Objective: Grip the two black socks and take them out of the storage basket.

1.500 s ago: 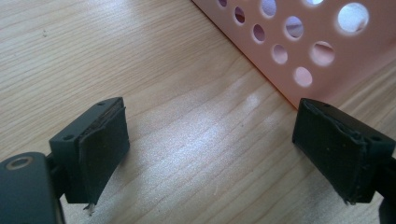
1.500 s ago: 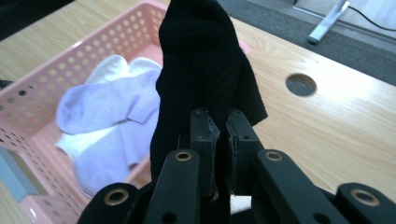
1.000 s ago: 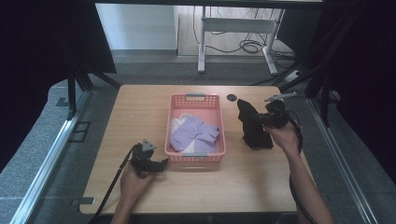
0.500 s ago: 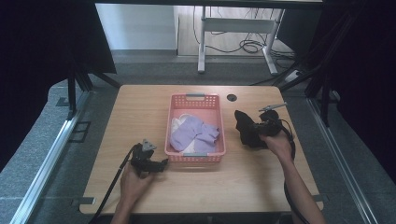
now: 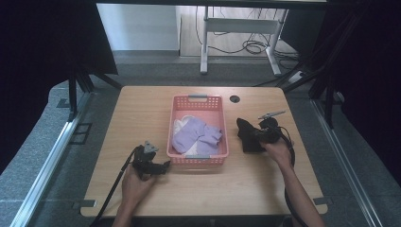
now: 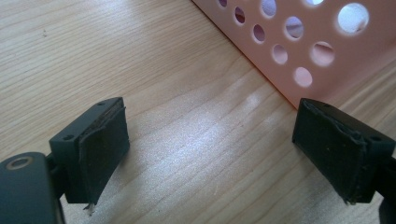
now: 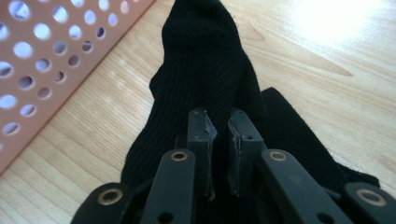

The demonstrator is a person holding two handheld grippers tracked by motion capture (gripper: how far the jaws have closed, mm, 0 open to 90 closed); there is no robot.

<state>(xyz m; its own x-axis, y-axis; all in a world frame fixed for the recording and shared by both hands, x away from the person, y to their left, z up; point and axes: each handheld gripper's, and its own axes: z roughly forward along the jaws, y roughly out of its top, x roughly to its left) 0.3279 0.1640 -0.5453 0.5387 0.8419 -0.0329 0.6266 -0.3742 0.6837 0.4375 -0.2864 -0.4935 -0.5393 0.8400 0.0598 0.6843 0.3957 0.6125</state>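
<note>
A black sock [image 5: 246, 135] lies on the wooden table [image 5: 142, 109] just right of the pink perforated basket [image 5: 196, 98]. My right gripper [image 5: 257, 135] is low over its near end. In the right gripper view the jaws [image 7: 219, 121] stand almost together, pinching the sock [image 7: 205, 60], which stretches away from them beside the basket [image 7: 46, 56]. My left gripper [image 5: 163, 166] rests on the table at the basket's near left corner. Its jaws [image 6: 210, 149] are wide apart over bare wood, the basket wall [image 6: 327, 28] just beyond.
Inside the basket lie a purple cloth [image 5: 194, 135] and a white one [image 5: 179, 125]. A round cable hole [image 5: 235, 99] sits at the table's far edge. Black curtains and metal frames flank the table.
My right gripper has come down toward the table and nearer to the person, bringing the black sock from hanging upright to lying on the wood. The left gripper has stayed put.
</note>
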